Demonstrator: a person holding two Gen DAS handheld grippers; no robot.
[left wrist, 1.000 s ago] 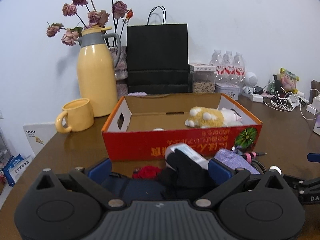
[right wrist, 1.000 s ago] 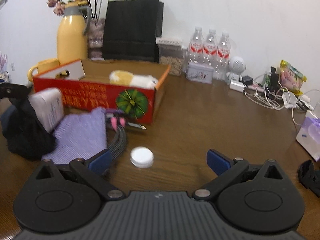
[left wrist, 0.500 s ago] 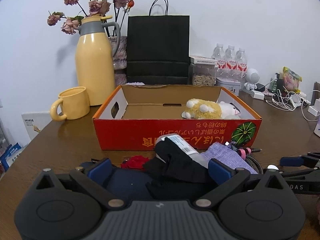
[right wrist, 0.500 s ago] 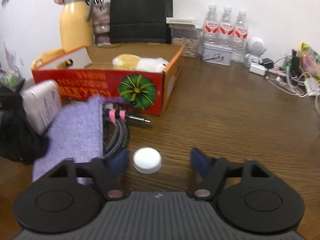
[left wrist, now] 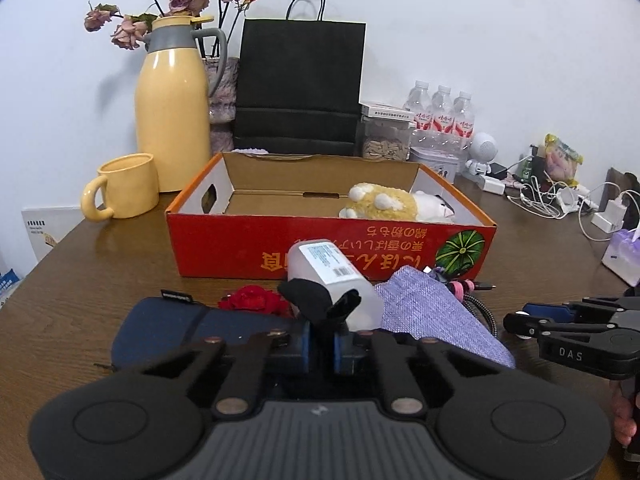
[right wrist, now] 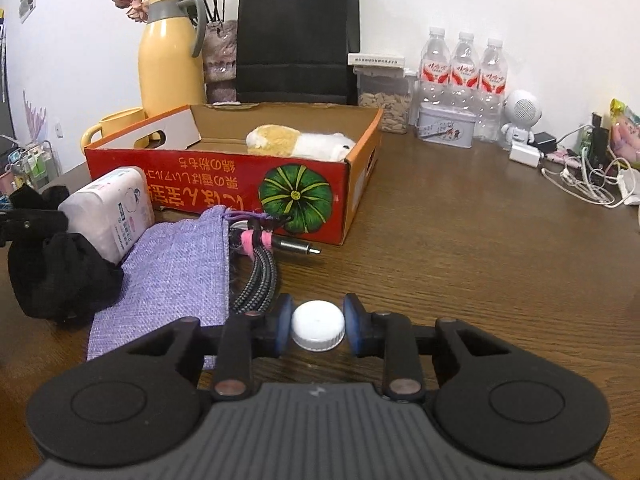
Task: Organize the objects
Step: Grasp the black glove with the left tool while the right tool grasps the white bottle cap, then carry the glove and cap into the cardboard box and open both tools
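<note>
Left gripper (left wrist: 320, 350) has just clamped down, blue pads pinching a fold of the black fabric item (left wrist: 316, 304) that slumps against the white plastic tissue pack (left wrist: 332, 276) on the brown wooden bench (left wrist: 100, 276). Right gripper (right wrist: 318, 326) has just been closing around the small round white plastic cap (right wrist: 318, 325) sitting on the bench; both blue pads sit right at the cap's sides, contact looks made but a hairline gap can't be ruled out. Left wrist view alone shows the dark navy flat pouch (left wrist: 160, 328) and the red fabric flower (left wrist: 254, 299) left of the black fabric; it also catches the right gripper side-on at the far right edge, cap not visible there. Right wrist view alone shows the cap, plus the braided black cable with pink tie (right wrist: 260, 264) lying along the lilac woven drawstring bag (right wrist: 176, 264). Both views show the red cardboard box with green pumpkin print (left wrist: 332, 248), open-topped, yellow-and-white plush toy (left wrist: 394, 204) lying inside at its right end. Behind the box: yellow thermos jug (left wrist: 172, 116), yellow mug (left wrist: 124, 188), black paper bag (left wrist: 300, 88).
</note>
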